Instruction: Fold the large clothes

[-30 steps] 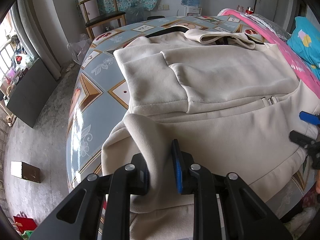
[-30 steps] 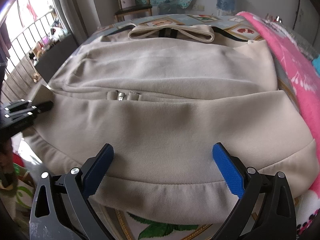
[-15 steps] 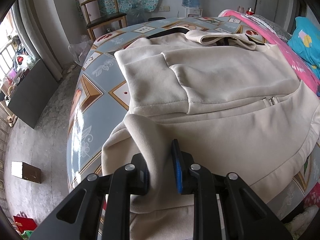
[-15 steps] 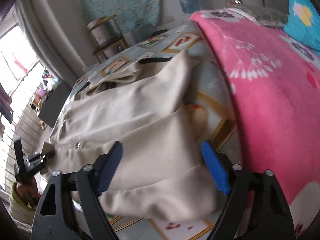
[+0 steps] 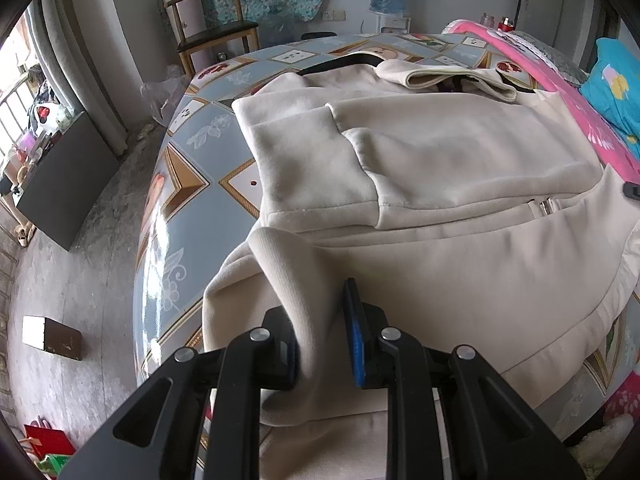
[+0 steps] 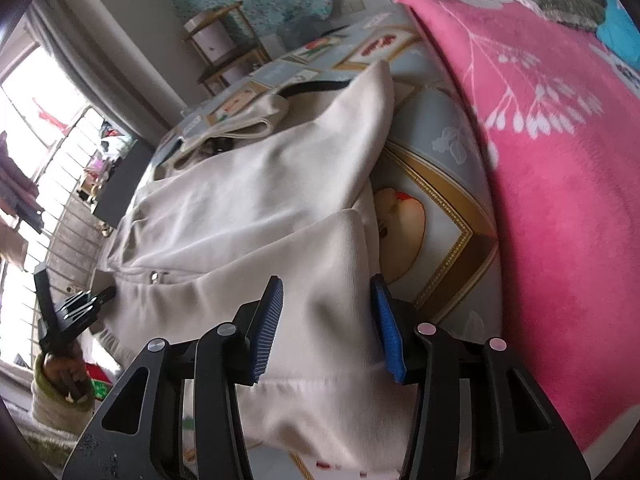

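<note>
Cream jacket (image 5: 460,208) spread flat on the patterned tablecloth (image 5: 192,168), collar at the far end, one sleeve folded across the chest. Left gripper (image 5: 320,336) pinching a bunched ribbed fold at the near hem corner. Right gripper (image 6: 326,328) at the opposite hem corner beside the pink blanket (image 6: 560,160), jaws just closing, fabric between the half-spread fingers (image 6: 266,328); firm pressing impossible to tell.

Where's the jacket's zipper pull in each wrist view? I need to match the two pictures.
Left wrist view: the zipper pull sits at the right, on the cream jacket, beyond the fingers.
Right wrist view: the pull sits at the left, level with the fingertips.
Shared landmark: the wooden chair at the far wall.
</note>
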### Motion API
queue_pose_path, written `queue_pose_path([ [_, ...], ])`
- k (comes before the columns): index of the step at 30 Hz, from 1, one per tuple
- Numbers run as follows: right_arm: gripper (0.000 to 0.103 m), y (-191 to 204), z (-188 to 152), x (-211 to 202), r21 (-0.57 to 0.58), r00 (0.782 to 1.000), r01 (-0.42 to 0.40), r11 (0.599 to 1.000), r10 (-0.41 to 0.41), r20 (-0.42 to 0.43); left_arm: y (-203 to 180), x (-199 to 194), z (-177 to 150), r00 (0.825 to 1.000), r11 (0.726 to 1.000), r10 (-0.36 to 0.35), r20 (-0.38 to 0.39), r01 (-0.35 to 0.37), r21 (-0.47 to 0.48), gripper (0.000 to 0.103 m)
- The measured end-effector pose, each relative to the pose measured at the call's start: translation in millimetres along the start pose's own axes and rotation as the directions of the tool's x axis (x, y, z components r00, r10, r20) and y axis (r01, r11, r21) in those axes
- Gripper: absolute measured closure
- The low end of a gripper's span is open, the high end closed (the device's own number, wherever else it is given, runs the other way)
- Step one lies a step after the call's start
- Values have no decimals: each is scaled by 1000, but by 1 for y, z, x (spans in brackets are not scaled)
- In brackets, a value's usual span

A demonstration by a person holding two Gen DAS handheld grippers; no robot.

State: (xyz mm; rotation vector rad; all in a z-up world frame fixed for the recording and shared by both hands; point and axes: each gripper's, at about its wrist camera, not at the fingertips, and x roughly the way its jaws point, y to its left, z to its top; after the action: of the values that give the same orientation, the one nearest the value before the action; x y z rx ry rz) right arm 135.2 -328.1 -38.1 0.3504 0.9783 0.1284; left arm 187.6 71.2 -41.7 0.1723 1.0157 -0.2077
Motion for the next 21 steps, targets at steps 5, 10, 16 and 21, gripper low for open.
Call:
queue_pose_path([
  [5,61,1,-1,-12,-31,997,-73,997,73,2,-2,0,0,1000,1000,5,0,-5,4,84],
  [10,61,1,6,0,-30,996,-91,995,91,-24,-2,0,0,1000,1000,5,2,-5,4,84],
  [16,63,-17,16,20,76,990,-132,988,136,-41,-2,0,0,1000,1000,-3,0,3,1,84],
  [21,63,-15,7,9,86,978,-182,979,189,-83,0,0,0,1000,1000,-11,4,11,3,84],
])
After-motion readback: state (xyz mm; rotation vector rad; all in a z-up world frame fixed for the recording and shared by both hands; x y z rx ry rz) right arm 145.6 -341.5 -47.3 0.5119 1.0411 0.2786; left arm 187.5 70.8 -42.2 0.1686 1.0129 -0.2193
